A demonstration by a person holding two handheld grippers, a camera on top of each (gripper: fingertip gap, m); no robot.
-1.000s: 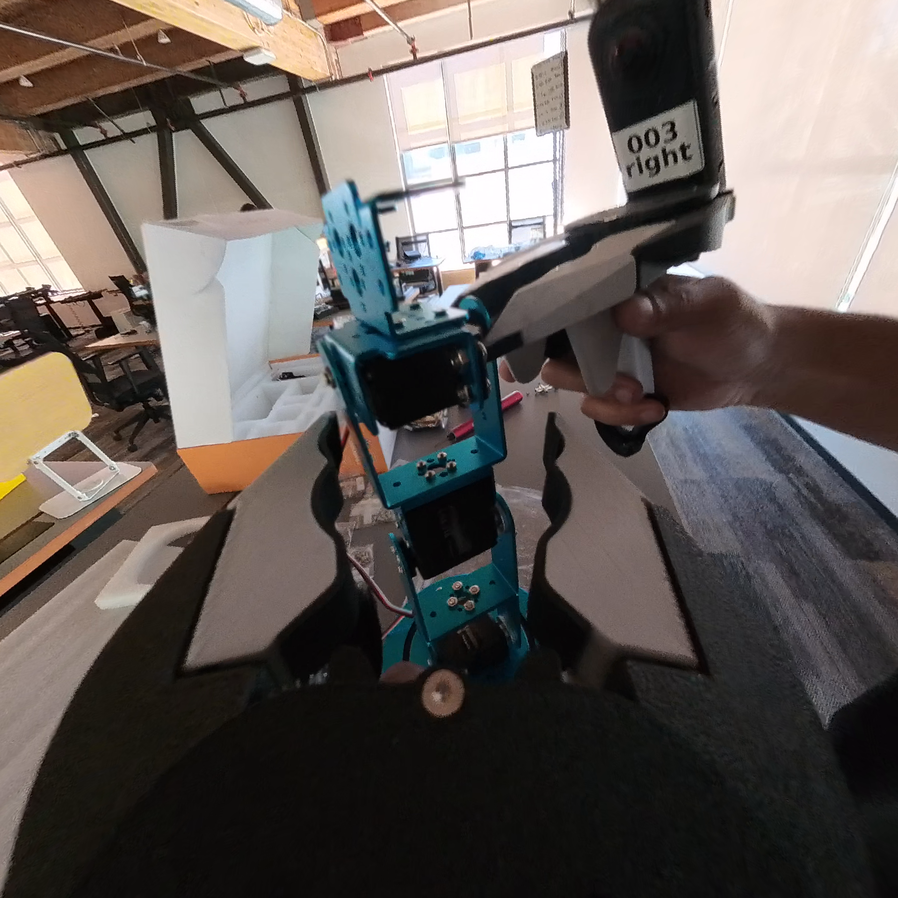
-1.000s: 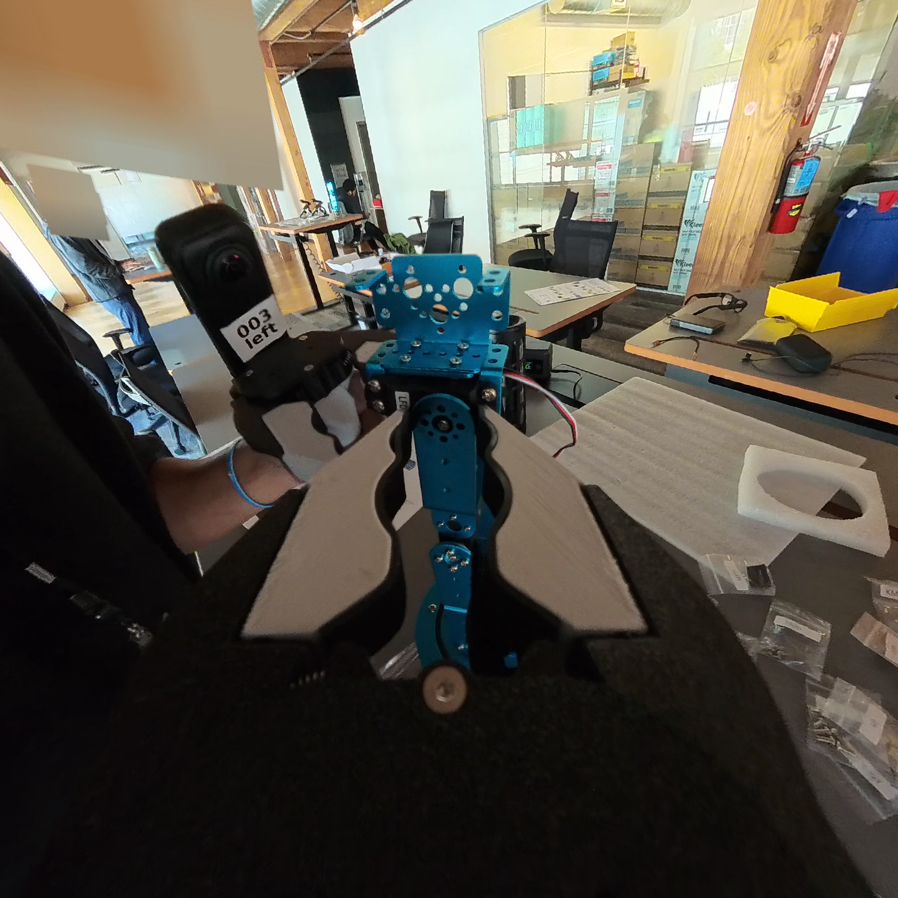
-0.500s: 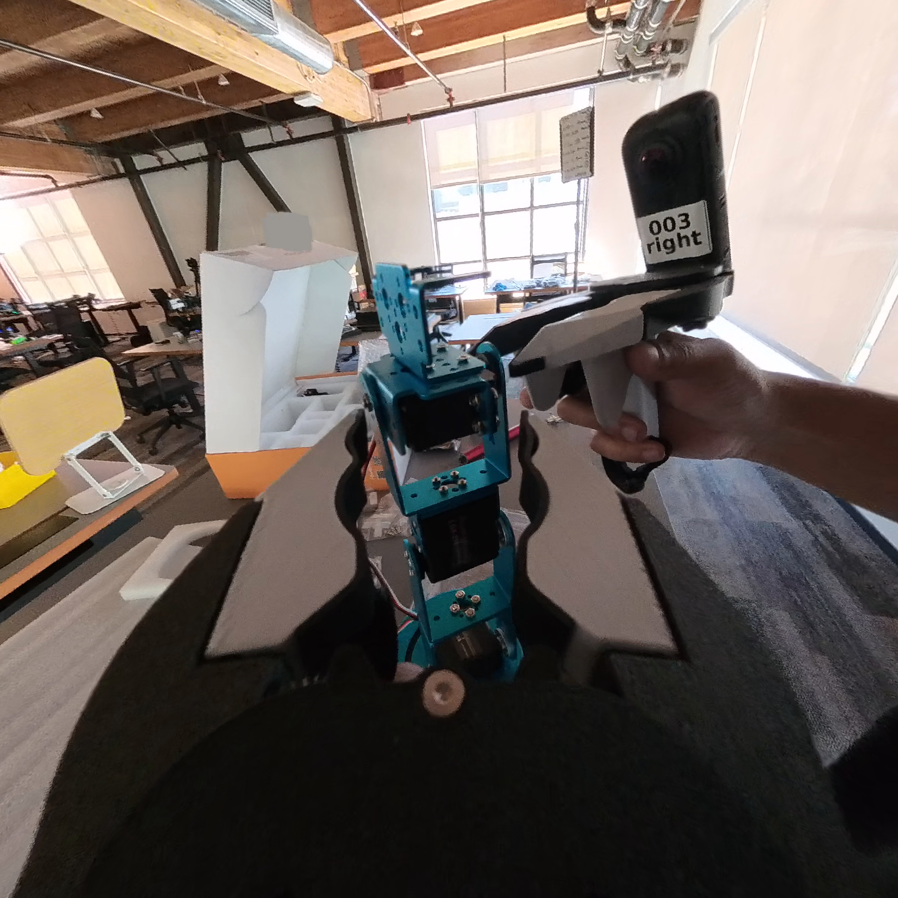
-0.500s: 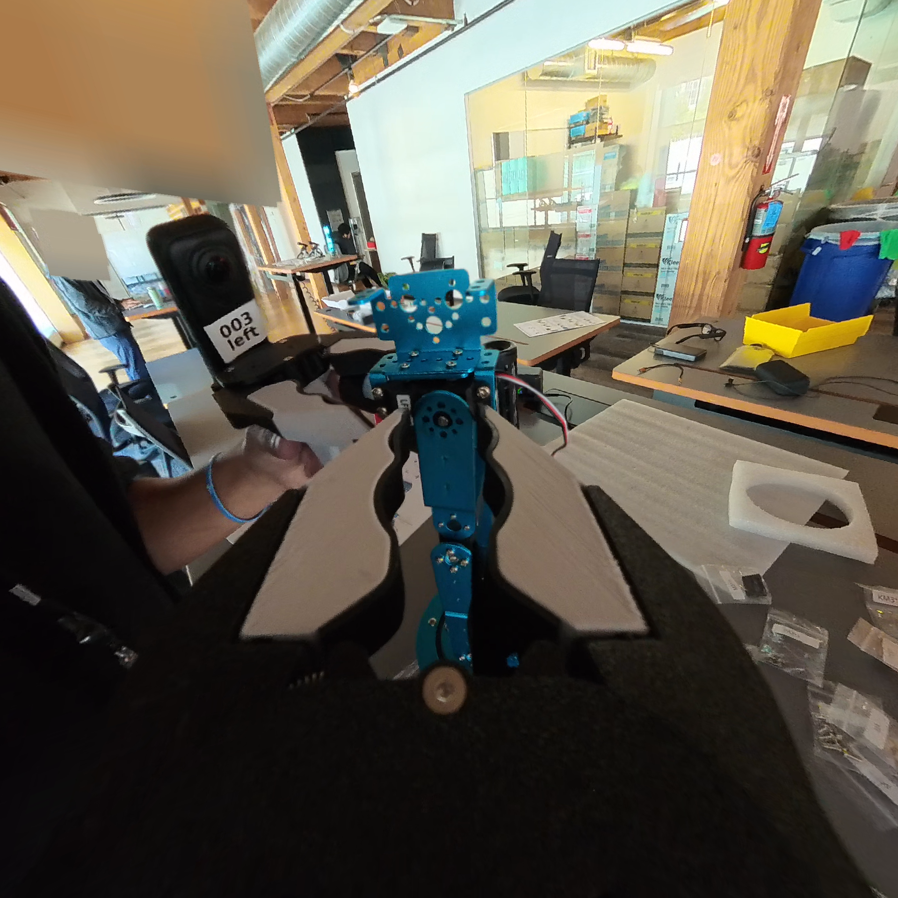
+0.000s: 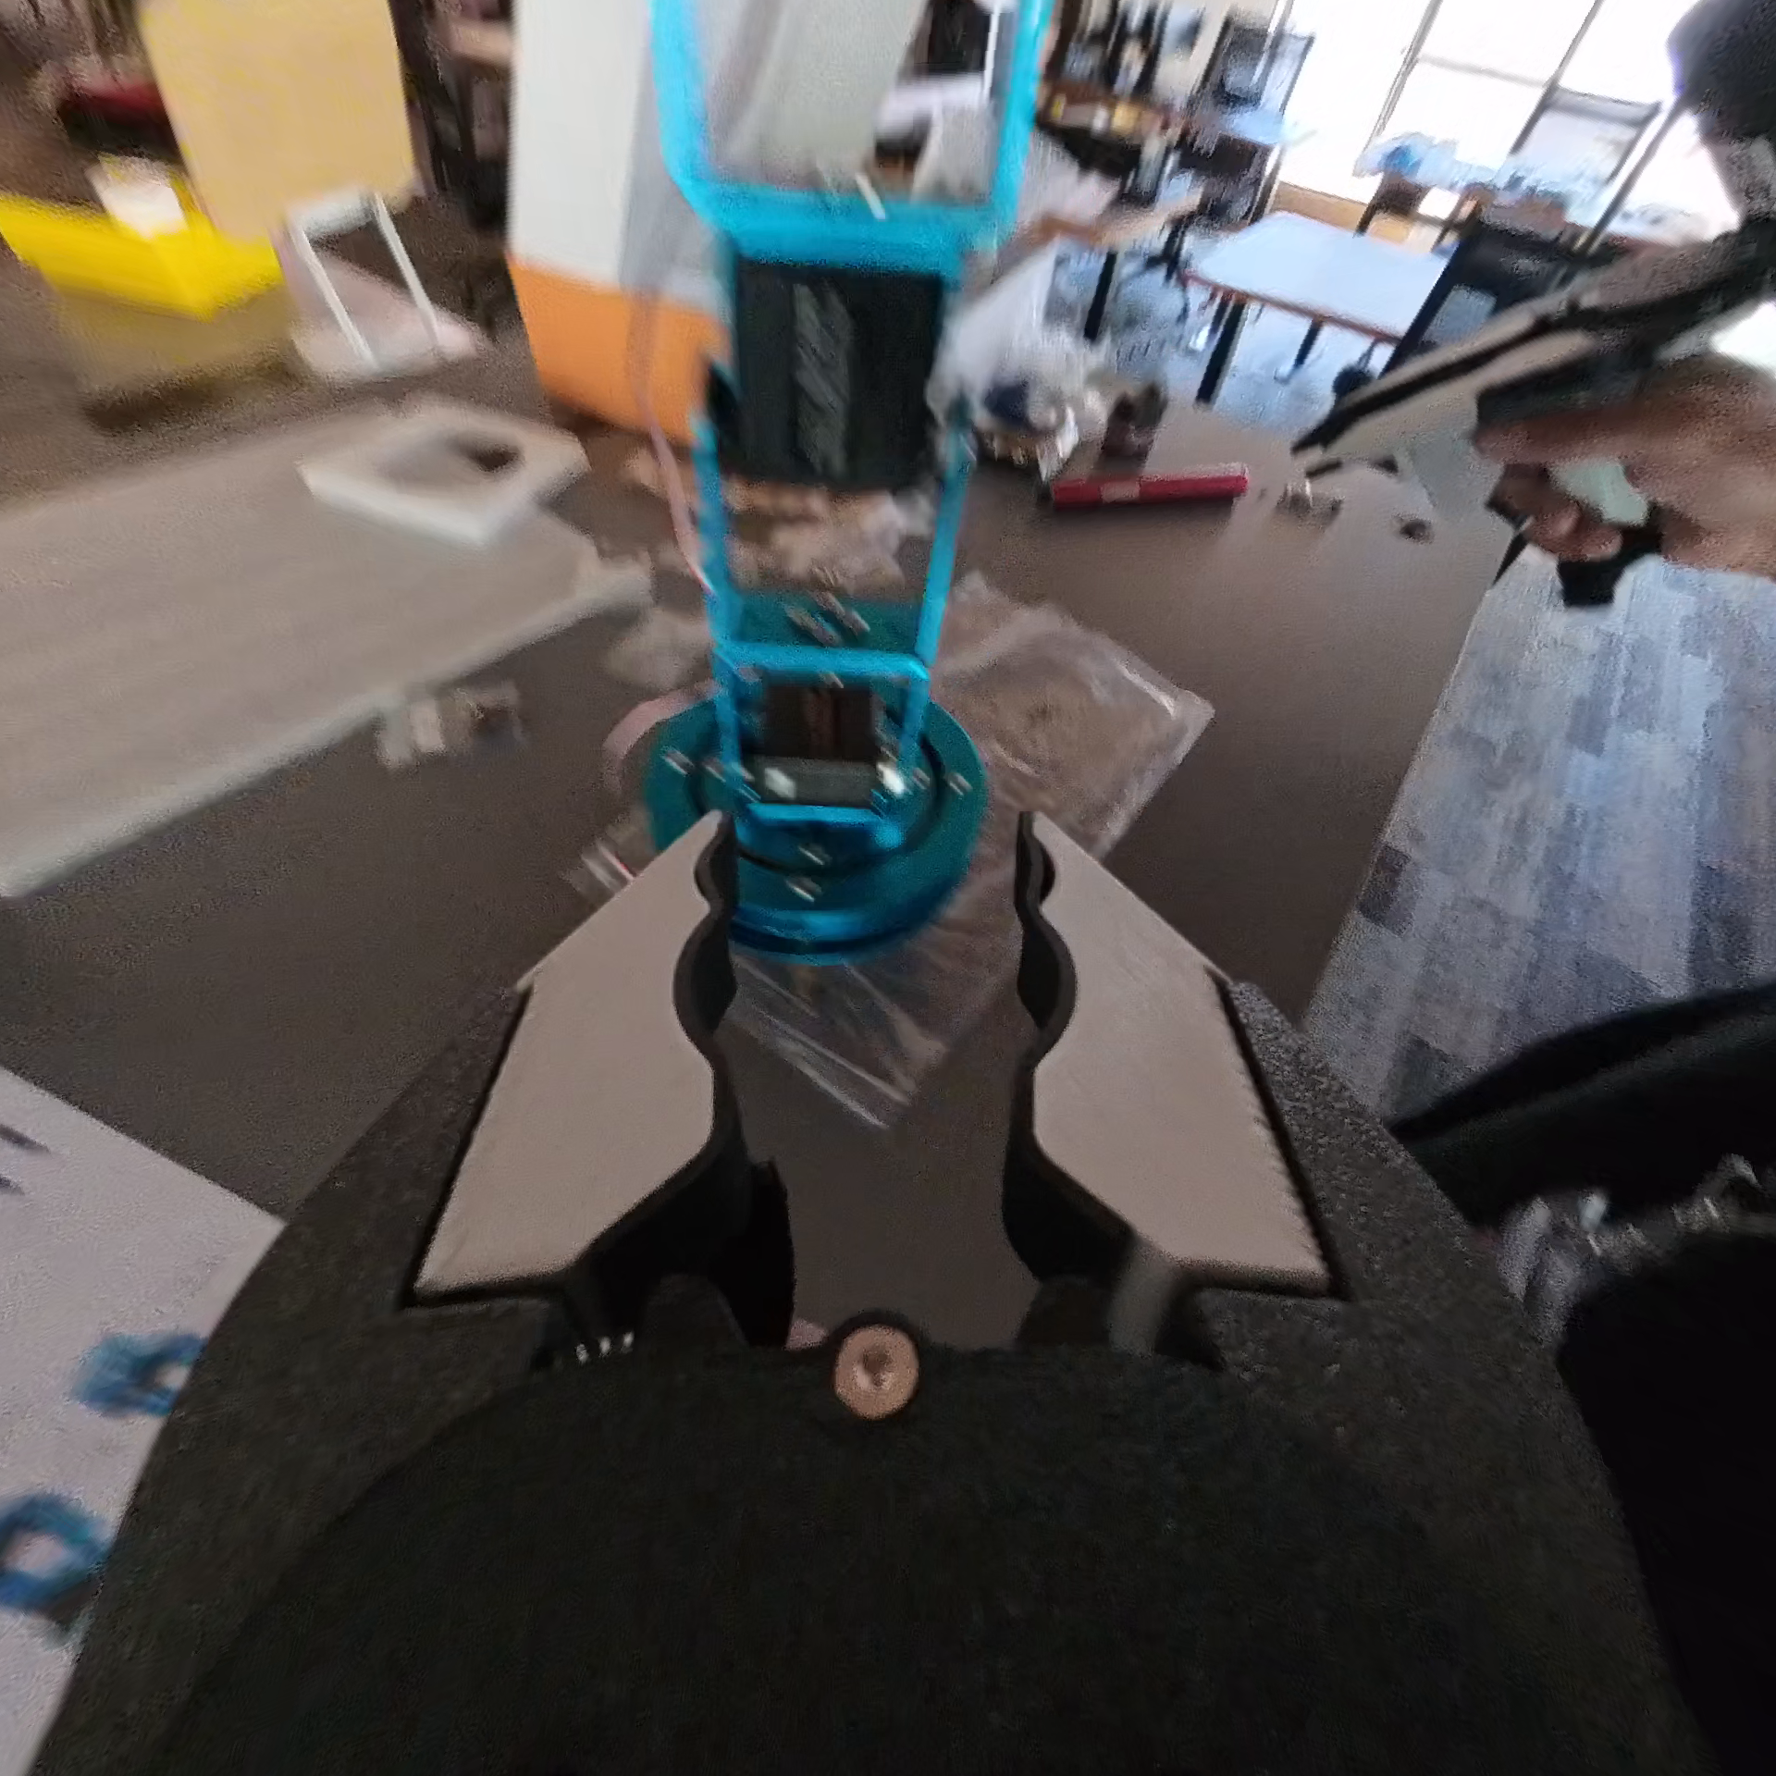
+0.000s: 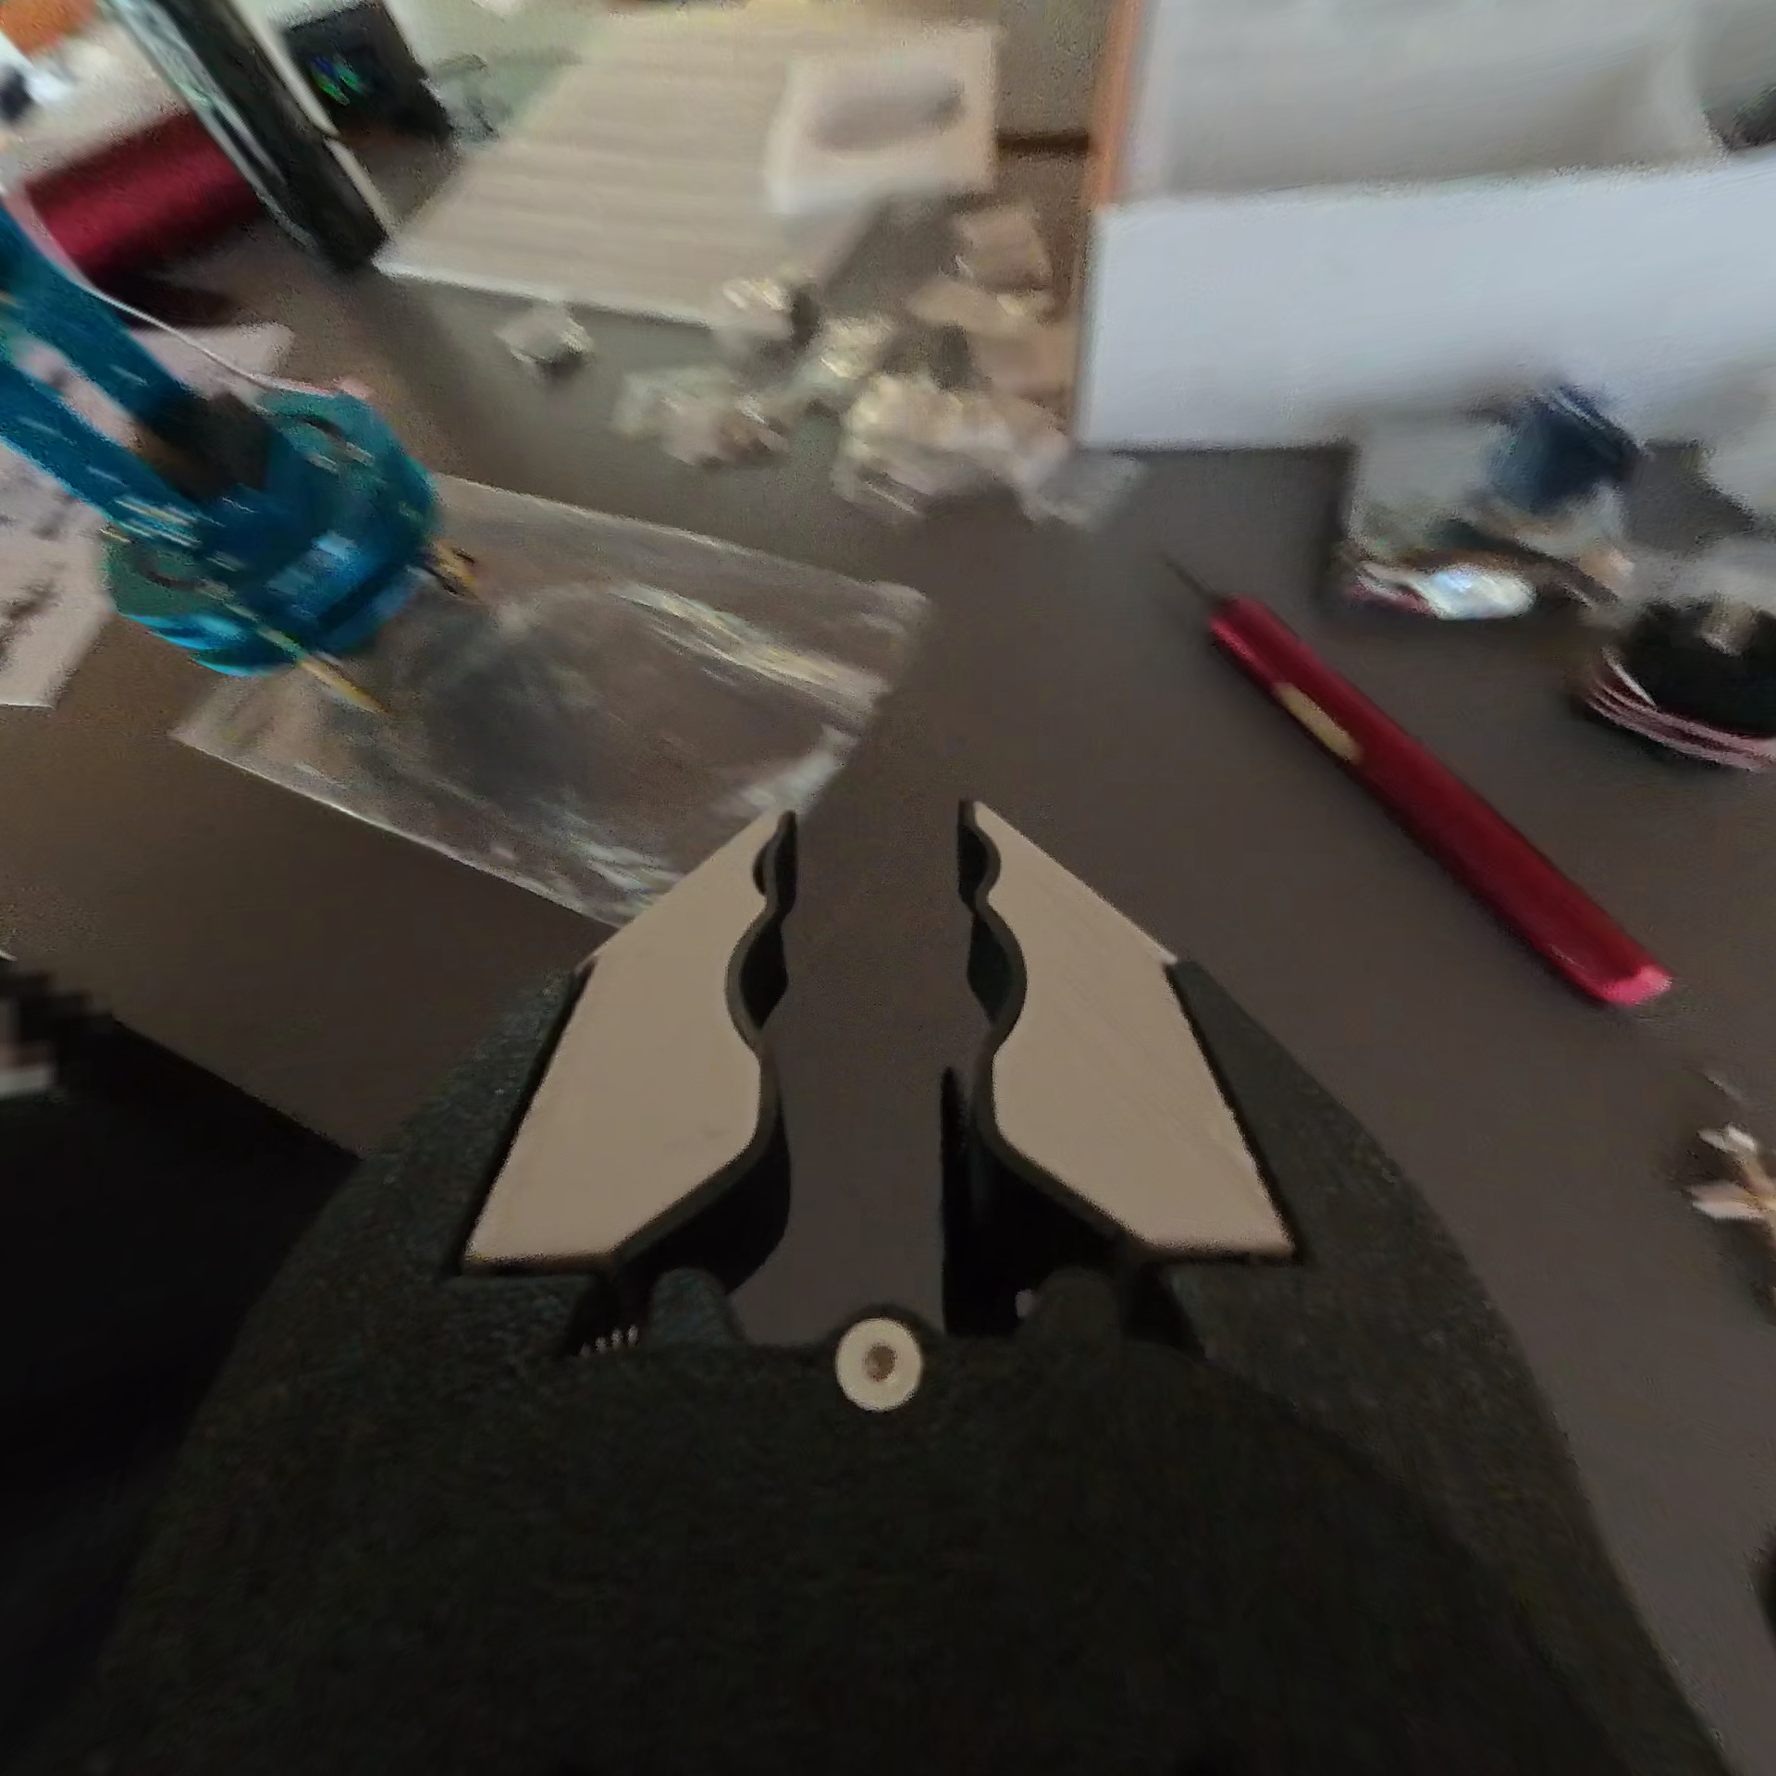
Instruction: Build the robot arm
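Blue servo-bracket arm (image 5: 826,538) over a clear plastic bag (image 5: 1057,730) on the dark table (image 5: 288,865), round base between parted left tongs (image 5: 870,831), unclamped. Right tongs (image 6: 876,817) parted, empty, above bare table; red screwdriver (image 6: 1422,788) near, rightward.

One blue servo bracket assembly (image 5: 826,615), one red screwdriver (image 6: 1432,798), one clear plastic bag (image 6: 615,711).

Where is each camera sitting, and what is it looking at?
Left wrist view: rides on the left gripper, looking forward and down at the blue servo arm on the dark table; own open fingers show, plus the right gripper.
Right wrist view: rides on the right gripper, facing down at the table and red screwdriver; own open fingers show.
Shared: blue arm, clear plastic bag, screwdriver, table.
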